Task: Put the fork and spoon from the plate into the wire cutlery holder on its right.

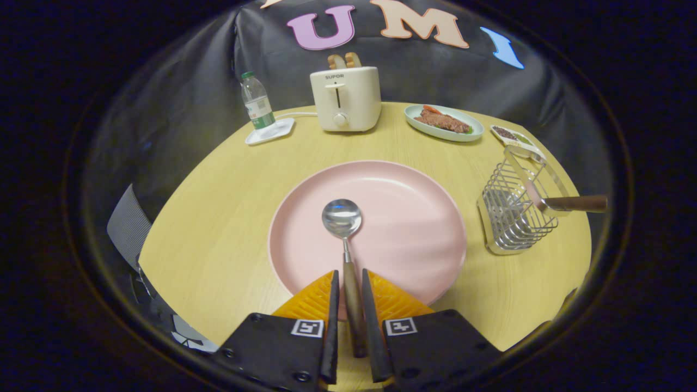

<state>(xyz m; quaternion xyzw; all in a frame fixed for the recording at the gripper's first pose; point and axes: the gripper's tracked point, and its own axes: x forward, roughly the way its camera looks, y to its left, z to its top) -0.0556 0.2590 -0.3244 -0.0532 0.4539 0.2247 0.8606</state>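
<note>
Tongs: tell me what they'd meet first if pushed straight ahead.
The tongs already straddle the spoon handle, so its bowl on the pink plate comes first. Beyond that lies the toaster, though depth is hard to judge.

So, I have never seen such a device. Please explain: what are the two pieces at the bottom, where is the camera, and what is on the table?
The camera rides on a hand-held gripper and looks forward along its two fingers, which are the pieces at the bottom. Between them lies the wooden handle of a spoon; the fingers sit close on both sides, seemingly gripping it. The spoon's bowl rests on a pink plate. To the plate's right stands the wire cutlery holder, with a wooden-handled utensil already leaning in it, probably the fork. Beyond are a toaster with bread, a water bottle and a dish of food on the round wooden table.
</note>
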